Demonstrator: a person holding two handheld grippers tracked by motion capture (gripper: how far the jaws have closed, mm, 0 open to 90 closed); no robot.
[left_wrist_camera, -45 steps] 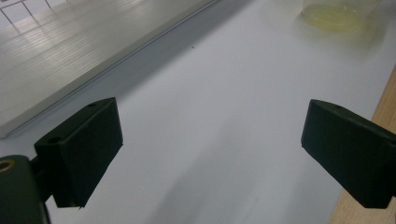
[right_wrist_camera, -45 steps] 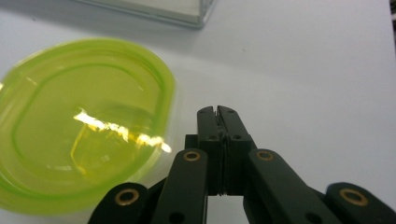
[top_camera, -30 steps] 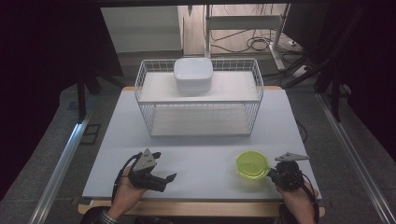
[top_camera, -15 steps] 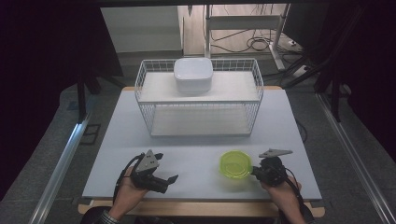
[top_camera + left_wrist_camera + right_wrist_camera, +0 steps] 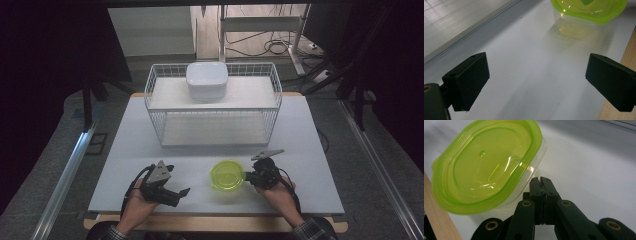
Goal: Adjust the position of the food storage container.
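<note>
The right gripper (image 5: pixel 248 176) has its jaws pressed together, and the right gripper view shows their tips (image 5: pixel 540 180) tight against the side of the green-lidded tub (image 5: pixel 487 165), just under the lid's rim. Whether a thin bit of the rim is pinched between them is hard to make out, since the tub's clear wall blurs into the white surface there. In the high view the tub (image 5: pixel 227 175) sits on the tabletop (image 5: pixel 310 150) near its front edge, a little right of the middle, with the gripper touching its right side and the hand behind it cut off at the bottom.

The left gripper (image 5: pixel 184 192) rests near the front left part of the tabletop, well apart from the tub. Its jaws stand wide apart with nothing between them; in the left gripper view the tub (image 5: pixel 589 12) is cut off by the top edge.

Toward the back edge stands a white wire rack (image 5: pixel 150 100), with a white lidded box (image 5: pixel 206 80) on its upper shelf.
</note>
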